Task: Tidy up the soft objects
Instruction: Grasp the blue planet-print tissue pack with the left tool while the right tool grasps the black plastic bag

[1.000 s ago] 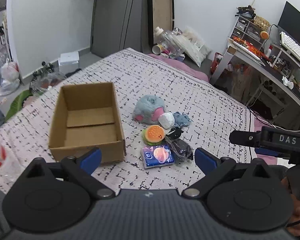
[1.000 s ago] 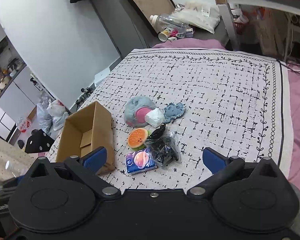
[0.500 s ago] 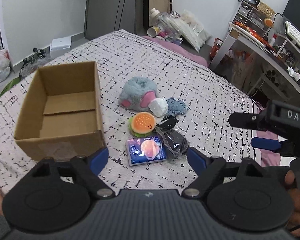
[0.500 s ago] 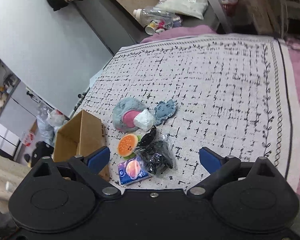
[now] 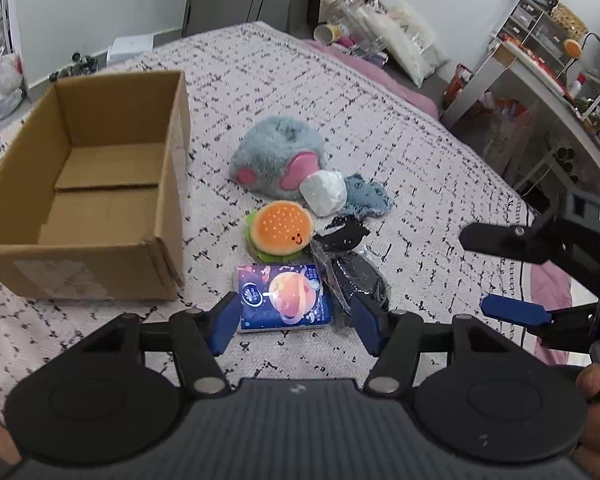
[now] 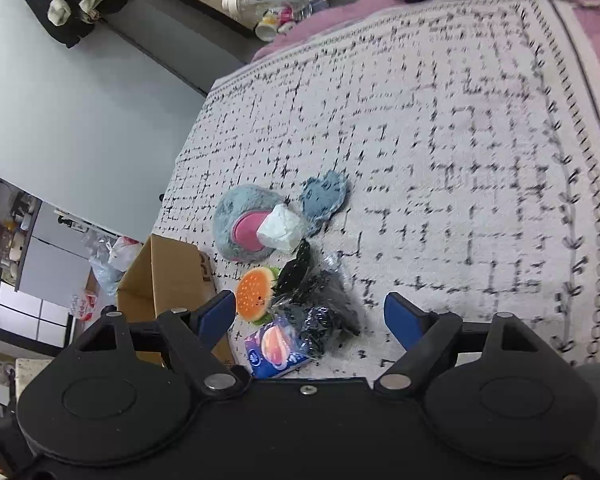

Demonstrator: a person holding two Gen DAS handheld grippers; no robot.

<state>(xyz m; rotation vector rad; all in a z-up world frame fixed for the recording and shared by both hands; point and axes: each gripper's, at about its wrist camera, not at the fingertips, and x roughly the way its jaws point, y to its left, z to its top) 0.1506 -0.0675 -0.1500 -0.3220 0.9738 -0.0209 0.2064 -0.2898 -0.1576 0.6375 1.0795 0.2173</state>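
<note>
An open, empty cardboard box (image 5: 100,184) sits on the bed at the left. Beside it lies a cluster: a grey-blue plush with pink ears (image 5: 278,156), a white soft lump (image 5: 324,193), a small blue plush (image 5: 366,198), a burger plush (image 5: 281,230), a black item in clear wrap (image 5: 358,276) and a blue tissue pack (image 5: 284,298). My left gripper (image 5: 294,318) is open, just above the tissue pack, its blue pads either side. My right gripper (image 6: 310,314) is open above the wrapped item (image 6: 320,312) and the pack (image 6: 278,346); it also shows at the right of the left wrist view (image 5: 508,276).
The bed has a white, black-patterned cover (image 6: 460,152) over a pink sheet (image 6: 596,28). Bottles and bags (image 5: 356,24) lie on the floor past the bed's far end. A cluttered desk (image 5: 548,64) stands to the right. Bags (image 5: 0,80) lie at the left wall.
Both grippers have moved down and closer to the pile. The left one now frames the tissue pack; the right one has swung in from the right. Both stay open.
</note>
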